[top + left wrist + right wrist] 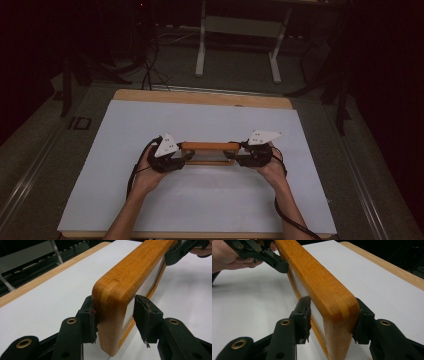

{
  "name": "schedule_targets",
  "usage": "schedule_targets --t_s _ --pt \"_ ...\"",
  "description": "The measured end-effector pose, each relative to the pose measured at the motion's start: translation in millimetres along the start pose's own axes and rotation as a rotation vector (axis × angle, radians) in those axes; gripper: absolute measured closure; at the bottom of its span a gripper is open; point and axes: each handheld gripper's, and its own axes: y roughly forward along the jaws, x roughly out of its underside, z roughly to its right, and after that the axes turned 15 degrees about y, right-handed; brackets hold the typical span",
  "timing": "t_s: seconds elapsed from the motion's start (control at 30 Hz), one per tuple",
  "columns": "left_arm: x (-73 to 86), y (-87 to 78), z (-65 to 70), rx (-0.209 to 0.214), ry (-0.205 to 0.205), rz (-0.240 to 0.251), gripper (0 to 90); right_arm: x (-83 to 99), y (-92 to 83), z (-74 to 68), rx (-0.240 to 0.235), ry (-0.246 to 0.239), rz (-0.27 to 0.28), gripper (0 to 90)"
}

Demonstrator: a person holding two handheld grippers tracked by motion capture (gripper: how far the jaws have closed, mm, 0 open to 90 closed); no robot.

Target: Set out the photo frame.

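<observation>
I see a wooden worktop (200, 96) under a white sheet (200, 195). Beyond it, on grey floor (240, 75), stands a white-legged table frame (237, 30), with dark cables (147, 60) trailing nearby.

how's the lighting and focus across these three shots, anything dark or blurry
High view: room behind the table is near black, and the white mat looks dim and soft. Left gripper view: wooden frame is sharp, background blurred. Right gripper view: the frame's far end and the hand go soft.
</observation>
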Motion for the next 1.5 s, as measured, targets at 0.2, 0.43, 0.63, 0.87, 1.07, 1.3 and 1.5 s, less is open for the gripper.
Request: schedule_targets --t_s 0.2,0.43,0.63,0.87,1.07,1.3,1.5 --pt "1.1 -1.7 -2.8 0.023 -0.033 0.019 55.9 -0.5 -0.8 1.5 -0.022 0.023 0.01 56.0" --pt "2.6 -2.9 -6.1 0.047 -0.06 0.027 56.3 -0.6 0.1 2.3 -0.036 0.047 0.006 56.3" --pt "4.2 -4.8 -10.2 0.078 -0.108 0.05 57.0 -0.9 -0.5 3.8 -0.056 0.077 0.018 56.7" --pt "6.1 -5.3 -13.0 0.096 -0.138 0.051 57.1 -0.2 0.7 4.7 -0.071 0.104 0.022 57.1" --pt "8.9 -5.8 -16.7 0.119 -0.177 0.063 57.3 0.4 1.5 5.7 -0.089 0.129 0.029 57.9" --pt "14.0 -5.3 -20.3 0.145 -0.216 0.07 57.5 2.3 4.0 7.5 -0.11 0.171 0.026 58.7" --pt "17.8 -4.8 -22.9 0.157 -0.238 0.069 57.5 3.2 7.1 8.4 -0.116 0.191 0.024 59.2"
